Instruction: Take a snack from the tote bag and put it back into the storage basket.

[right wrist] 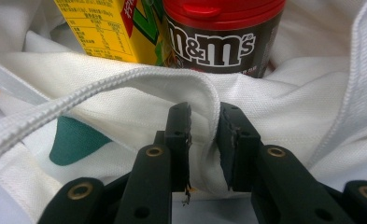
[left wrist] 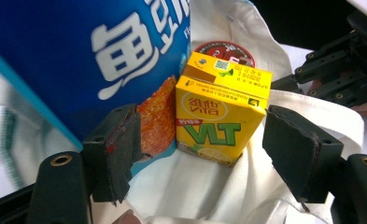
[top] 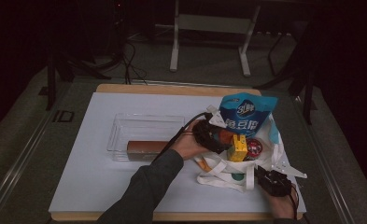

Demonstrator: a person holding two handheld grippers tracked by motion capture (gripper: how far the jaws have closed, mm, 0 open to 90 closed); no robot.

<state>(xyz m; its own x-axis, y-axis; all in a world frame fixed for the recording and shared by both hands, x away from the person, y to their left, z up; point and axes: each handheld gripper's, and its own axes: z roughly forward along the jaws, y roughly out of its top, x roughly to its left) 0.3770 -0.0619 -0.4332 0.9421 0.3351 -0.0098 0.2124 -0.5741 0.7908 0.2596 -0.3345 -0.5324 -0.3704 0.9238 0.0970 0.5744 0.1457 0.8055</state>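
Right now the left gripper [left wrist: 197,154] is standing open around the yellow juice carton [left wrist: 221,119] inside the white tote bag [top: 218,170] — center, then squeeze gently. Right gripper [right wrist: 204,140] is pinching the bag rim [right wrist: 172,77] — keep holding.

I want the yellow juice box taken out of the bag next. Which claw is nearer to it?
Left. The left claw is open right at the juice box, jaws flanking it. The right claw is farther back, pinching the bag's rim.
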